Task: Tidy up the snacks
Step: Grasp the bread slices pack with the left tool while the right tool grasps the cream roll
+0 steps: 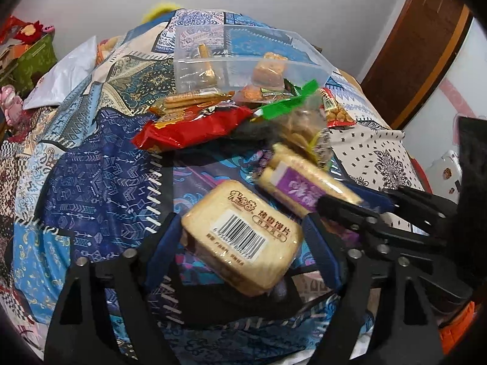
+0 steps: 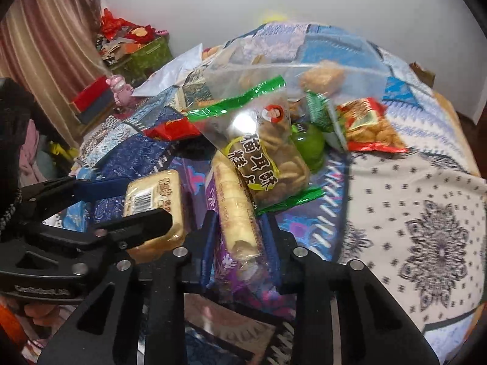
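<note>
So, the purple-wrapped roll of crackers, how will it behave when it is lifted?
The purple-wrapped cracker roll probably stays fairly stiff, as stacked rounds fill it. The crackers look brittle, so the right tool closed around it might crack them. Its glossy film may slip.

From your left wrist view, the toast pack lies at 6 o'clock on the quilt, the biscuit roll just beside it at 3. The snack pile lies behind at 12, the tub beyond it.

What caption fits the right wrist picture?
Right gripper shut on purple cracker pack; left gripper around toast pack.
</note>
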